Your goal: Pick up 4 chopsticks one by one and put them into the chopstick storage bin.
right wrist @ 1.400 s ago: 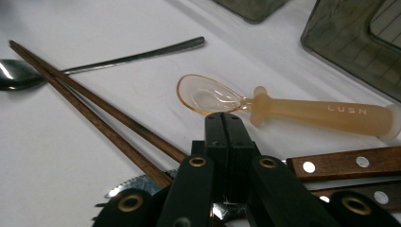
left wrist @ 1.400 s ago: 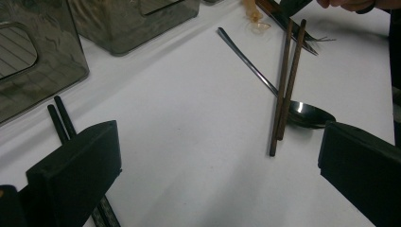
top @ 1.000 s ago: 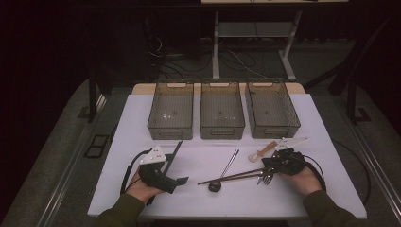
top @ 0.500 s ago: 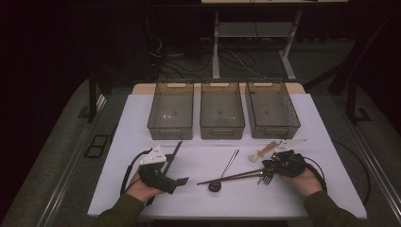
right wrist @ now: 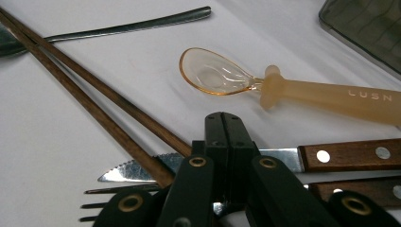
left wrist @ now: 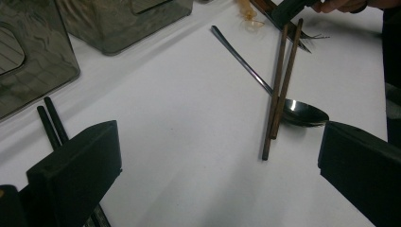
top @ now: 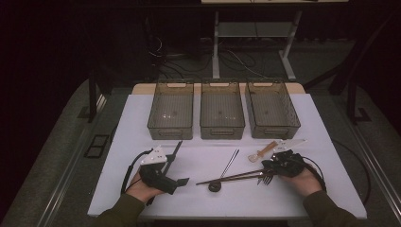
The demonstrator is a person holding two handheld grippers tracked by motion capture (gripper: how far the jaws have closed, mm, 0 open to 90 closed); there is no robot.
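My left gripper (top: 176, 171) rests on the white table at the front left, jaws wide open (left wrist: 217, 161) with nothing between them. Black chopsticks (top: 174, 152) lie just beyond it. A pair of brown chopsticks (top: 231, 177) crosses a metal spoon (top: 215, 186) at the middle front. My right gripper (top: 265, 166) sits at the front right, its jaws pressed together (right wrist: 230, 120) right over a wood-handled knife (right wrist: 350, 156), a fork (right wrist: 99, 191) and the chopsticks' ends (right wrist: 94, 90). I see nothing caught between the jaws. An amber plastic spoon (right wrist: 213, 73) lies just beyond.
Three empty smoky plastic bins stand in a row at the back of the white table: left (top: 170, 132), middle (top: 222, 130), right (top: 276, 130). Bare white surface (top: 203, 158) lies between the bins and the cutlery. The table's front edge is close to both hands.
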